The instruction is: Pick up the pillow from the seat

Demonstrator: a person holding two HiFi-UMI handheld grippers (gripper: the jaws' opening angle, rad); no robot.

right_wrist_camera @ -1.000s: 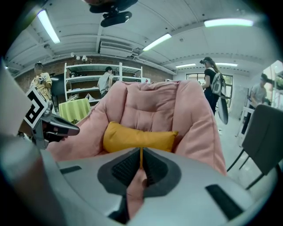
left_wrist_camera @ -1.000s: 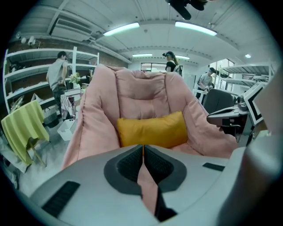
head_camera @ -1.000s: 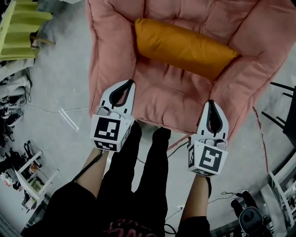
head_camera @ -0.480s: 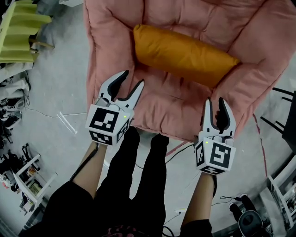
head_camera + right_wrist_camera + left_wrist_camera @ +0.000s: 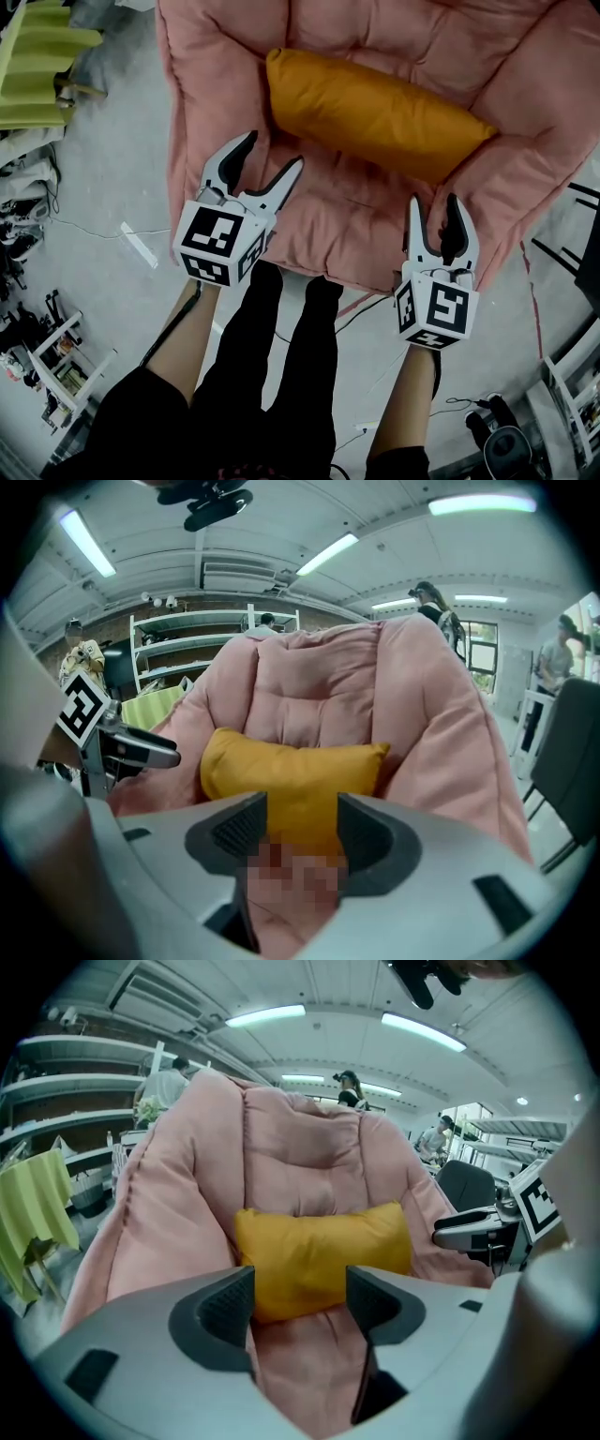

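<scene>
We hold left gripper point(image 5: 272, 155) and right gripper point(image 5: 433, 204) over seat point(image 5: 356, 220) front edge. Fingers on both opening, nothing between them, readying two-sided grab. Beyond, orange pillow point(image 5: 375, 112) lies untouched across seat, against backrest point(image 5: 422, 37).

Held forward side by side, the left gripper point(image 5: 272, 150) and the right gripper point(image 5: 432, 202) point ahead with jaws opening, the left pair spread wider, and nothing sits between either pair of pads.
</scene>
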